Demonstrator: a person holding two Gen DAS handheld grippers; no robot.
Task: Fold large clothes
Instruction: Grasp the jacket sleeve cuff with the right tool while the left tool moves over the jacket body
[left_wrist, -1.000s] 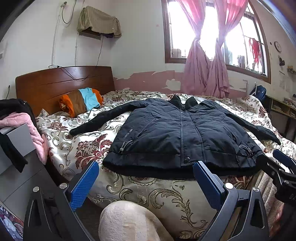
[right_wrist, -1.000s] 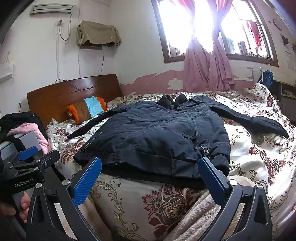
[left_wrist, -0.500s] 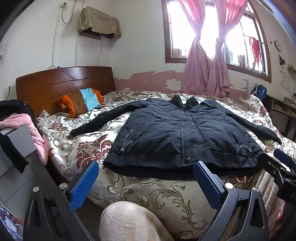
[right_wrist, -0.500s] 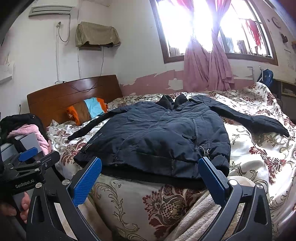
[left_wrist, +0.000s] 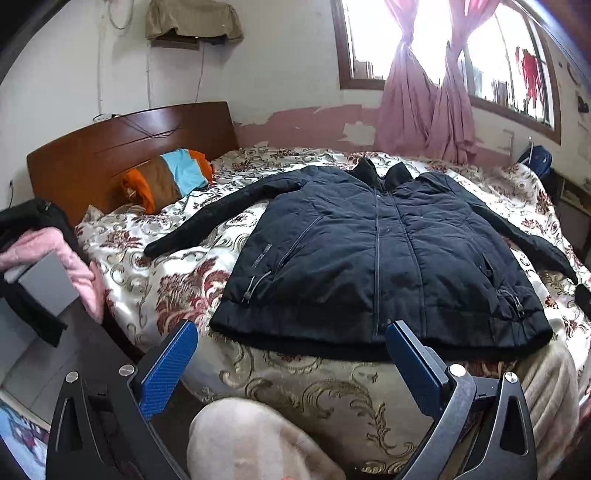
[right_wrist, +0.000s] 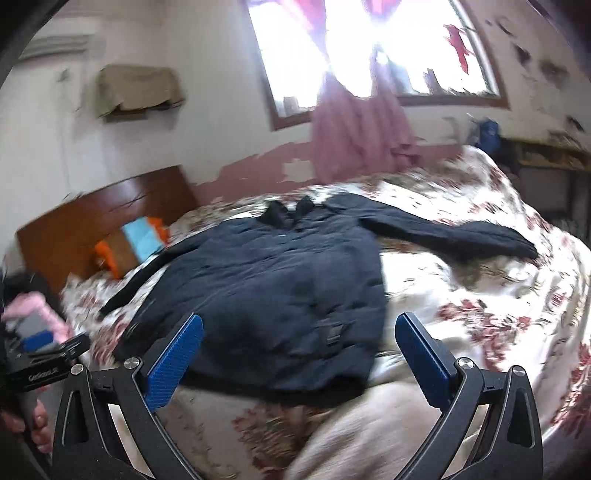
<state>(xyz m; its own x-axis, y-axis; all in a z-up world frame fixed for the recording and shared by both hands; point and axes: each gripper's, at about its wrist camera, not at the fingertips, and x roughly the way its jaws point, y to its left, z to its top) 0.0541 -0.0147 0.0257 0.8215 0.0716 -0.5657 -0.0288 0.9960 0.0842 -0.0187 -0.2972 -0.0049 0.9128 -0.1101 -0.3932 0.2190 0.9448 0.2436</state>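
Across the floral bedspread (left_wrist: 177, 291) a dark jacket (left_wrist: 376, 258) lay front-up, sleeves spread, seemingly readied for folding. Left gripper (left_wrist: 291, 363) and right gripper (right_wrist: 299, 352) hung short of its hem, jaws wide apart, holding nothing.

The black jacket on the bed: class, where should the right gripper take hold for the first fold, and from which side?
Grip the black jacket at the cuff of its outstretched right-hand sleeve, coming in from the right. The sleeve lies flat and clear of the body, so it likely lifts over easily.
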